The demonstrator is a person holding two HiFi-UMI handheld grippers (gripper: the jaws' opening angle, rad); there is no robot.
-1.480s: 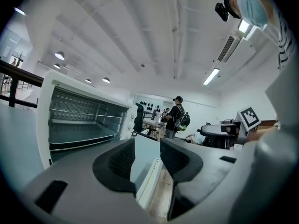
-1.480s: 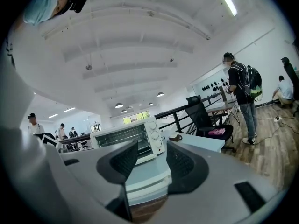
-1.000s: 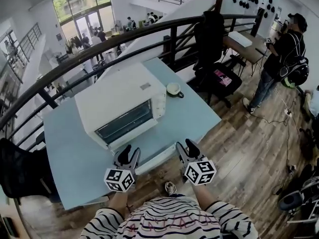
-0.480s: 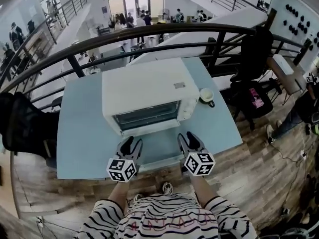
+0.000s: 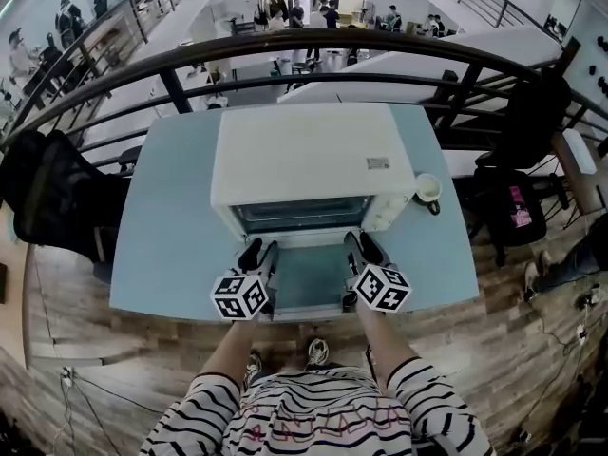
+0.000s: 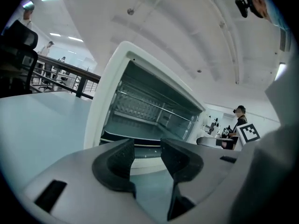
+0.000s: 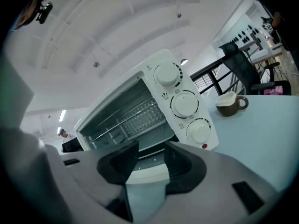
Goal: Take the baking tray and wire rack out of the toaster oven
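The white toaster oven [image 5: 313,160] stands on the light blue table [image 5: 166,226] with its door [image 5: 306,278] folded down. In the left gripper view the wire rack [image 6: 140,110] sits across the cavity, and the dark baking tray [image 6: 126,135] lies below it. The right gripper view shows the same rack [image 7: 140,115] above the tray [image 7: 152,139]. My left gripper [image 5: 258,251] [image 6: 147,146] hovers at the door's left edge, open and empty. My right gripper [image 5: 359,245] [image 7: 152,148] is at the door's right edge, its jaws closing with nothing between them.
A brown and white mug [image 5: 428,190] [image 7: 230,102] stands on the table right of the oven, next to its three knobs [image 7: 184,104]. A dark railing [image 5: 313,46] runs behind the table. A black chair [image 5: 47,198] stands at the left.
Both grippers have moved forward and down to the sides of the open door. The head view has swung so that the oven sits centred and square on.
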